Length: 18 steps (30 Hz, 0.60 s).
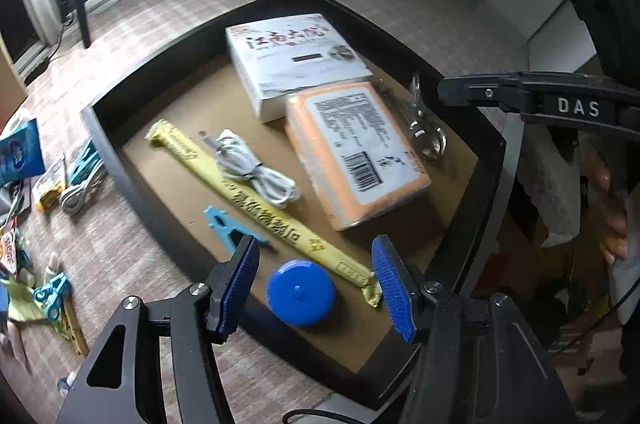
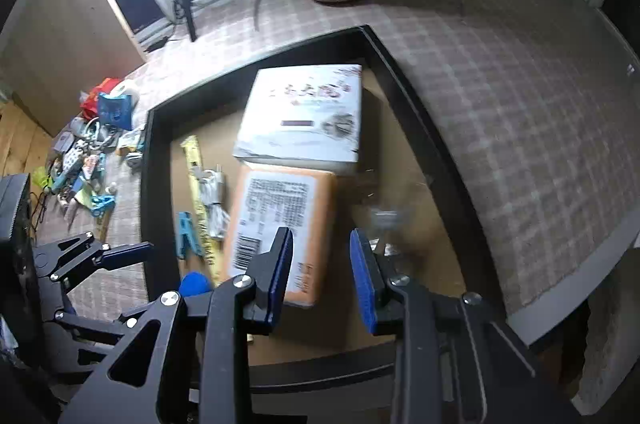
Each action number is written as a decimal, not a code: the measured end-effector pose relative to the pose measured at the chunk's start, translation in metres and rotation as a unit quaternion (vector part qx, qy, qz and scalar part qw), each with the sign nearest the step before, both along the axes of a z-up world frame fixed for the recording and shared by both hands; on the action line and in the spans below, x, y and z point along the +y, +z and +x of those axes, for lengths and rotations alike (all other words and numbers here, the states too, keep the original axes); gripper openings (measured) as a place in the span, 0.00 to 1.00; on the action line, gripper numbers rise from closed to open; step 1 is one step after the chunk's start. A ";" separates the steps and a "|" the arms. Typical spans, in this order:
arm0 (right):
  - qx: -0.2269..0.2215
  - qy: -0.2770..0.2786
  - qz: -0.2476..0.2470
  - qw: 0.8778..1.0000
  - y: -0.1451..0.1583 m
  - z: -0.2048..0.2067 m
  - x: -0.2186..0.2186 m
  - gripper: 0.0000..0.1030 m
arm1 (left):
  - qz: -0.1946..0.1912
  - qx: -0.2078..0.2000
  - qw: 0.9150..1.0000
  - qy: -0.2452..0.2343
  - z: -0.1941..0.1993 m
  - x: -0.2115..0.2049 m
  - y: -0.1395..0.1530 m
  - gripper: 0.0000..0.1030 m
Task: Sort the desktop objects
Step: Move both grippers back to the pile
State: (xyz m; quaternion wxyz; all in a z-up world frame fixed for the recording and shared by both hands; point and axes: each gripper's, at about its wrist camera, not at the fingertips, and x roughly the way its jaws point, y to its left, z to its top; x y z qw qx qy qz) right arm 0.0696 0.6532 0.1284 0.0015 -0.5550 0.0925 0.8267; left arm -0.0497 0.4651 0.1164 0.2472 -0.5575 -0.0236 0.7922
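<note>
Tray [image 1: 104, 128] walls ring the items; blue cap [image 1: 301, 292] sits between left gripper [image 1: 316, 284] fingers, apart; right gripper [image 2: 322, 280] spread, empty, at 2 o'clock.

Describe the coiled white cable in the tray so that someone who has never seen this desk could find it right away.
Find the big black tray with the brown floor on the checked tablecloth. Inside it, the white cable lies bundled between the long yellow packet and the orange package, resting against the packet. It is the only soft, looped white thing in the tray; a similar cable lies outside on the cloth.
</note>
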 end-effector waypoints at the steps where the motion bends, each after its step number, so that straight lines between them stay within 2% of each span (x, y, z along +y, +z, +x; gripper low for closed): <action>1: 0.001 0.005 -0.001 1.000 0.002 -0.003 -0.005 0.29 | 0.000 0.001 1.000 0.005 0.000 -0.005 0.000 0.55; 7: 0.002 0.044 -0.013 0.999 0.004 -0.020 -0.043 0.29 | -0.006 -0.001 0.999 0.047 0.006 -0.056 -0.002 0.55; 18: -0.006 0.118 -0.030 0.993 -0.002 -0.038 -0.164 0.29 | -0.023 -0.036 0.990 0.132 0.033 -0.186 -0.037 0.55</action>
